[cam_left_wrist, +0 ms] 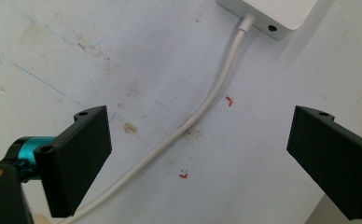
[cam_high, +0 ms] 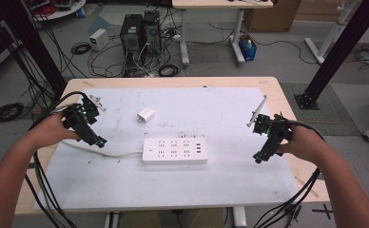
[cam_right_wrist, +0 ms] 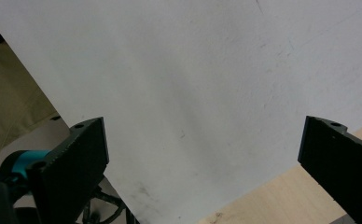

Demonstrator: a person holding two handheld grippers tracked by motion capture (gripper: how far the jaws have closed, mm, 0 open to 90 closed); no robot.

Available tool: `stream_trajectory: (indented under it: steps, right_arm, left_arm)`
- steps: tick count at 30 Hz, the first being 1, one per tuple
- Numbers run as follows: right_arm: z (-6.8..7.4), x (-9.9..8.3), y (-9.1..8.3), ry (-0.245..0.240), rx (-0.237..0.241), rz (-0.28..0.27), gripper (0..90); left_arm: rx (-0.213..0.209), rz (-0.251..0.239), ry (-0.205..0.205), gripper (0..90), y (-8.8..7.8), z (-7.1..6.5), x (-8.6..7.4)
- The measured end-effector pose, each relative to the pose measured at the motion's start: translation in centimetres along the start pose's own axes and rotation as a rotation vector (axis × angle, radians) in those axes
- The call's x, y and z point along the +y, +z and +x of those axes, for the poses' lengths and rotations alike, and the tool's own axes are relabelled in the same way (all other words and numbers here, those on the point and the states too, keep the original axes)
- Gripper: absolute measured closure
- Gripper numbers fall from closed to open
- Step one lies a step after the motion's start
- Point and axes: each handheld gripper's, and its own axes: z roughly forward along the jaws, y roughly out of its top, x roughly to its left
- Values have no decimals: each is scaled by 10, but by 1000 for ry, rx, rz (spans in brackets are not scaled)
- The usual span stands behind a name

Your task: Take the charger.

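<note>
A white rectangular plastic power strip (cam_high: 174,150) lies flat near the middle of the white sheet (cam_high: 230,180) that covers the wooden table (cam_high: 287,102), its rows of sockets facing up. From the strip's left end a white round cord (cam_high: 111,153) runs off across the sheet; in the left gripper view the cord (cam_left_wrist: 202,109) curves down between the two black jaws without touching either. Just behind the strip, a little left of its middle, sits a small white cube-shaped plug adapter (cam_high: 145,115), apart from it.

The left gripper (cam_high: 98,141) hangs to the left of the strip, over the cord, its jaws spread wide with nothing clamped. The right gripper (cam_high: 258,158) is well to the right of the strip, near the sheet's edge, jaws likewise parted and empty; whether its tips touch the sheet is hard to judge from above. Each gripper is held in a hand, with black cables trailing back off the table.
</note>
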Motion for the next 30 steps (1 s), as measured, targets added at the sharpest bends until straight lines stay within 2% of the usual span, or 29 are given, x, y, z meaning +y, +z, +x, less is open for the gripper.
stream_trajectory:
  steps: [3,4,5,7,9,12,13,14,16,17,18,20,22,24,25,27,29,30]
  right_arm:
    - [-1,1,0,-3,-3,-1,10]
    - [-1,0,0,0,-9,-2,10]
    - [0,0,0,13,-15,-4,10]
    - [0,-1,-1,4,-18,-4,14]
    - [0,-1,0,10,-16,-14,14]
    - [0,-1,0,10,-20,-13,14]
    - [0,-1,0,10,-20,-13,14]
    - [-1,0,0,23,-21,-20,14]
    - [-2,1,1,10,-22,-25,14]
    - [-3,1,1,-4,-20,-28,14]
    - [-2,3,2,4,-19,-37,14]
    - [-5,5,3,0,-16,-44,14]
    - [-6,8,4,8,-14,-49,14]
    - [-7,9,5,6,-14,-44,14]
    - [-8,11,5,15,-17,-43,14]
    - [-9,13,5,17,-18,-52,14]
    - [-10,15,7,19,-24,-47,14]
    - [-10,16,8,19,-26,-46,14]
  left_arm:
    - [8,-1,-8,65,0,1,2]
    - [7,4,-28,64,0,2,5]
    - [7,4,-28,65,0,2,5]
    - [12,-18,-47,65,-1,3,8]
    - [18,-23,-47,64,-2,3,9]
    - [34,-38,-79,64,-2,5,14]
    - [34,-38,-79,65,-2,5,14]
    - [44,-39,-113,64,-1,9,18]
    - [51,-42,-125,64,-1,10,19]
    - [51,-46,-153,64,-1,14,21]
    - [51,-46,-153,65,-1,14,21]
    - [66,-45,-225,64,2,24,25]
    - [71,-58,-276,64,4,30,29]
    - [71,-58,-276,65,4,30,29]
    - [68,-83,-306,65,6,35,37]
    - [87,-77,-323,65,9,38,44]
    - [83,-76,-351,65,13,41,52]
    - [83,-76,-351,64,13,41,52]
